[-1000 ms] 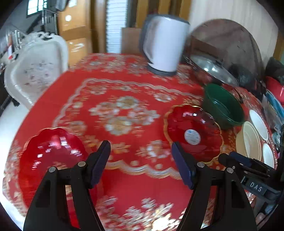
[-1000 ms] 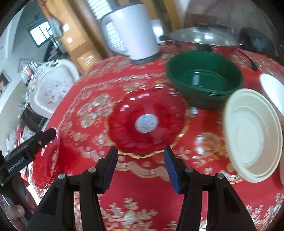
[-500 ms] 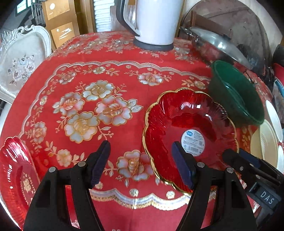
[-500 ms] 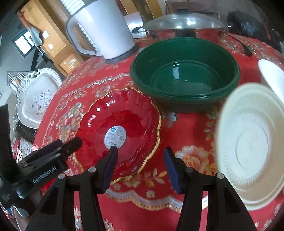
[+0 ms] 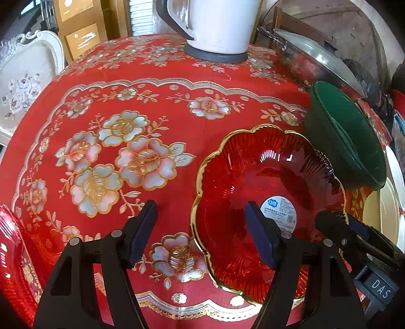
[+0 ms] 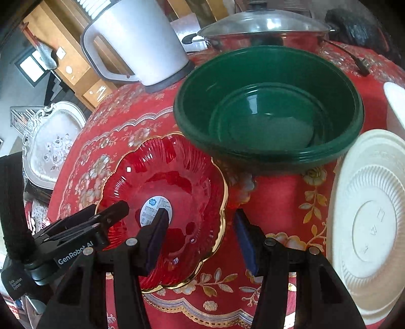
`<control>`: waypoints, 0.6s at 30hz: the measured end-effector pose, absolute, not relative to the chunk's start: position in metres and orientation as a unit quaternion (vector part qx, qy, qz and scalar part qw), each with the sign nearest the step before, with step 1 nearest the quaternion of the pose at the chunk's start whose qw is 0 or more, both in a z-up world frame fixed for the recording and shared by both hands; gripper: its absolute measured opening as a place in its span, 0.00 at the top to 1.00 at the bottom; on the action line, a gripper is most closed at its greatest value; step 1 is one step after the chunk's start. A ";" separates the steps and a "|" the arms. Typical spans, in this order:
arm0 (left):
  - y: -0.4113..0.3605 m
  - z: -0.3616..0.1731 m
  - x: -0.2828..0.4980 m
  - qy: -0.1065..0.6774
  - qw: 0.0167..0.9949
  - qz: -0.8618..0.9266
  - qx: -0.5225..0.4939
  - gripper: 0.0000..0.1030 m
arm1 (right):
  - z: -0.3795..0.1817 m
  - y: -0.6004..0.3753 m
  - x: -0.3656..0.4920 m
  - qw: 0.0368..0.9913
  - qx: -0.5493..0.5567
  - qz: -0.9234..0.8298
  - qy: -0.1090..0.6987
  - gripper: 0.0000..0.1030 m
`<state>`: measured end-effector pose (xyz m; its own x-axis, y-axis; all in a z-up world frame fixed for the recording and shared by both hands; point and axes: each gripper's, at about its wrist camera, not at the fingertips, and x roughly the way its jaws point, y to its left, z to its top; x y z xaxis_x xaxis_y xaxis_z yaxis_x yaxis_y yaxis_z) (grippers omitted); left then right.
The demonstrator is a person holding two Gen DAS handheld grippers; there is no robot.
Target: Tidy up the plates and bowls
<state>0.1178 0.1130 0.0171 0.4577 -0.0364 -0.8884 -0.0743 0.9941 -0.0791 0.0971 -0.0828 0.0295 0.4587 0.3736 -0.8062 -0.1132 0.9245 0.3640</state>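
Red scalloped bowl (image 5: 268,192) sits between the left gripper (image 5: 201,231) and right gripper (image 6: 200,234), each open-jawed astride its rim, seemingly for a two-handed lift.

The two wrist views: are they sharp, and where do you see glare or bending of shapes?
Left wrist view: sharp, small white glints on the red glass bowl, the green bowl squeezed into a slanted shape near the edge. Right wrist view: also sharp, glare on the pot lid, the white plate stretched.
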 end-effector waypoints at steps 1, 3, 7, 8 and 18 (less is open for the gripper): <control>0.113 0.016 0.118 0.523 0.851 0.009 -0.057 0.30 | 0.029 -0.083 0.098 0.845 0.130 0.145 0.499 0.49; 0.113 0.015 0.119 0.523 0.850 0.006 -0.060 0.30 | 0.029 -0.083 0.098 0.845 0.130 0.146 0.497 0.49; 0.112 0.016 0.118 0.521 0.851 0.007 -0.056 0.30 | 0.029 -0.083 0.099 0.844 0.134 0.148 0.497 0.49; 0.112 0.017 0.117 0.520 0.852 0.007 -0.056 0.30 | 0.029 -0.083 0.099 0.844 0.134 0.149 0.497 0.49; 0.114 0.023 0.115 0.512 0.857 0.009 -0.054 0.30 | 0.035 -0.083 0.097 0.848 0.137 0.143 0.492 0.48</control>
